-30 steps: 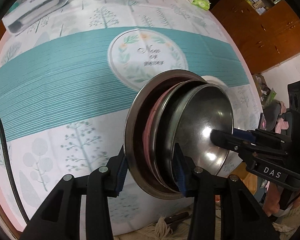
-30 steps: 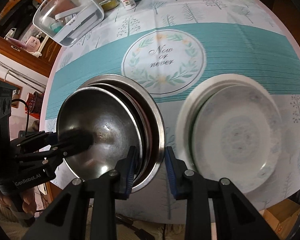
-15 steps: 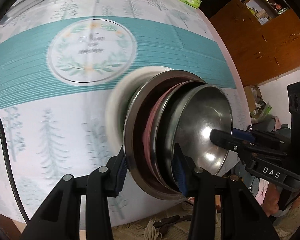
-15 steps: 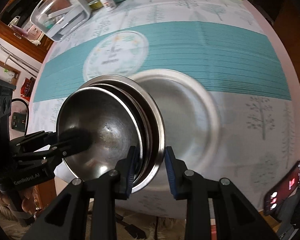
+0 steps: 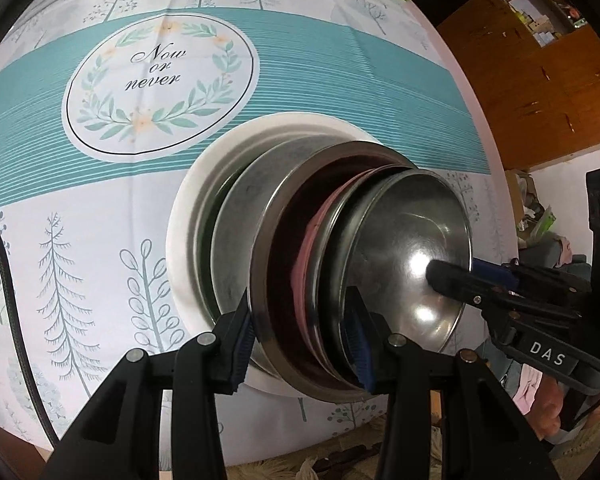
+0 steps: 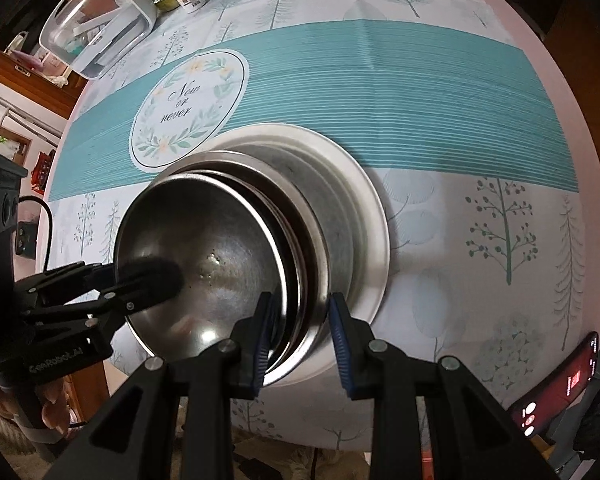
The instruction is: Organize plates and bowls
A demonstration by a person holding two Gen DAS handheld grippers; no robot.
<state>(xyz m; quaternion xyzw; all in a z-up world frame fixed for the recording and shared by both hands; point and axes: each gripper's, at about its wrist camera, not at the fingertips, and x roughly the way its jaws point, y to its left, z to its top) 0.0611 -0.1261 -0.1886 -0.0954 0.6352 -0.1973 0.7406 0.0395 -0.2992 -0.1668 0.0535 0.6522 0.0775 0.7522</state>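
both the left hand-held gripper (image 5: 302, 342) and right hand-held gripper (image 6: 300, 344) clamp the rim of a nested stack of round steel bowls (image 5: 404, 256), at six o'clock over white ceramic plates (image 6: 374, 216) on the table (image 5: 100, 216).

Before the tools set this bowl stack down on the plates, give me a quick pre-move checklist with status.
1. Left tool clamped on the near rim of the nested steel bowls: ok.
2. Right tool clamped on the opposite rim: ok.
3. Stack positioned over the white plates: ok, roughly centred.
4. Bowls nested evenly: not ok, the inner bowls sit skewed, with a pink one showing on one side.
5. Bowl base touching the top plate: cannot tell, the contact is hidden.
6. Nothing beside the plates on the tablecloth: ok; the phone at the table edge lies apart.
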